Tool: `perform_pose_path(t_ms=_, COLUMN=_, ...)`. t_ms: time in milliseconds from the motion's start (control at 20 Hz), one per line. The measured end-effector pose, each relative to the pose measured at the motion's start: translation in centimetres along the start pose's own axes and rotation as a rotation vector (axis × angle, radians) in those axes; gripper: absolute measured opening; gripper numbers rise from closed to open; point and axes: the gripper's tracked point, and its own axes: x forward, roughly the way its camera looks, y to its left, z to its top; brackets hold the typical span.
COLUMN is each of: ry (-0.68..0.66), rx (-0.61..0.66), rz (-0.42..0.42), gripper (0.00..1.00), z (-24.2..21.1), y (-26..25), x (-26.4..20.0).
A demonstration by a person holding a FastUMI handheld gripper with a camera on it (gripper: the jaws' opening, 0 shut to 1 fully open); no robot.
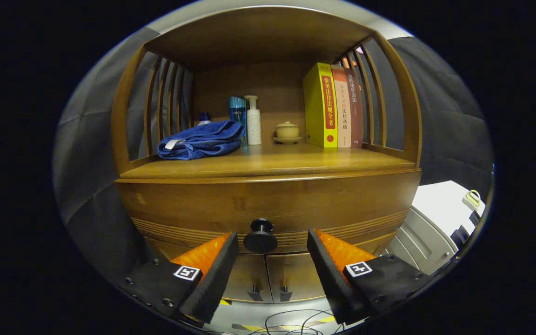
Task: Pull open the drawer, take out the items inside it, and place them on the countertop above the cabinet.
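A wooden cabinet faces me, its drawer front (268,202) closed under the countertop (268,163). A round black knob (260,237) sticks out of the drawer's lower middle. My gripper (272,244) is open, one fingertip on each side of the knob and neither touching it. What lies inside the drawer is hidden.
On the countertop lie a folded blue towel (201,140), a blue bottle (237,114), a white pump bottle (253,121), a small lidded cup (287,130) and three upright books (333,107). Two small doors with handles (268,293) sit below the drawer. Cables (291,321) lie on the floor. A white unit (435,218) stands to the right.
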Motion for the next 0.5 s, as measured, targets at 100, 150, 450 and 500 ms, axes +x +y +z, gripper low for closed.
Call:
perform_pose_path(t_ms=100, ry=0.006, rx=0.003, rz=0.002, gripper=0.98, z=-0.3, y=0.3, x=0.9)
perform_pose_path(t_ms=150, ry=0.009, rx=0.003, rz=0.001, gripper=0.98, z=-0.4, y=0.4, x=1.4)
perform_pose_path(t_ms=450, ry=0.021, rx=-0.018, rz=0.001, gripper=0.73, z=-1.3, y=1.0, x=2.8)
perform_pose_path(t_ms=500, ry=0.023, rx=-0.006, rz=0.006, gripper=0.62, z=-1.3, y=1.2, x=2.7)
